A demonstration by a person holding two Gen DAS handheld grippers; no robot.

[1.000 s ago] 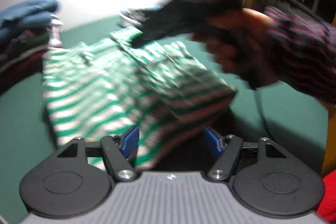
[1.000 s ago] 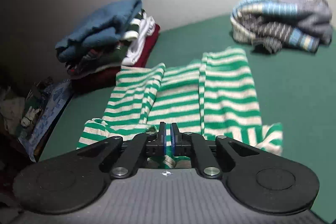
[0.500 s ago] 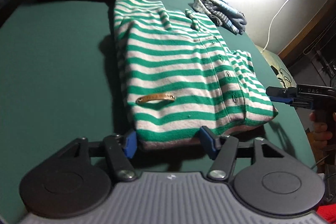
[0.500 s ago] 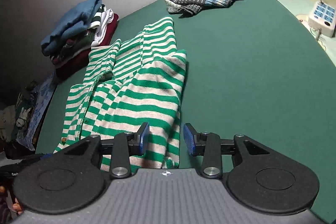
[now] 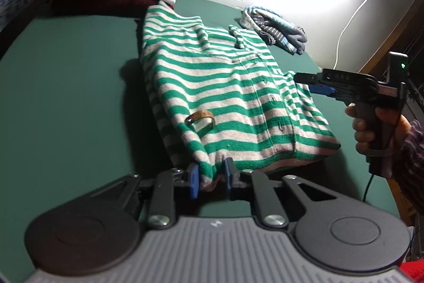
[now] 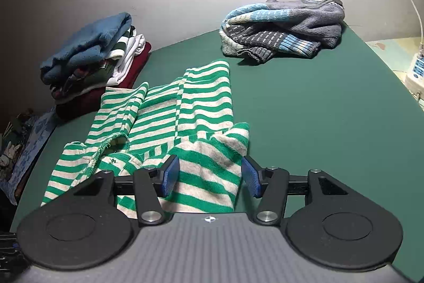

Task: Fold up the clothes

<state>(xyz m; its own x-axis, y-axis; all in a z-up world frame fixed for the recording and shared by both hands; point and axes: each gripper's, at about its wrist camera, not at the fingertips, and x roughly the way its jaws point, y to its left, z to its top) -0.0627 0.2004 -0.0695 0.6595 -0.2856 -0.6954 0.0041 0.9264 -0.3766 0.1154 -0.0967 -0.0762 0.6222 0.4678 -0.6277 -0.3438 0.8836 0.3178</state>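
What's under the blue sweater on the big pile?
Under the folded blue sweater sit more folded clothes: a white garment, a dark patterned one, and a dark red one at the bottom. Their inner layers are hidden.

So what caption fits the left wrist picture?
Left tool pinches the striped shirt's near edge on the green table.

No legible txt anywhere.

We find the shirt (image 6: 185, 121) mid-table (image 6: 304, 108); folded stack (image 6: 95, 60) behind-left, crumpled sweater (image 6: 283, 28) behind-right.
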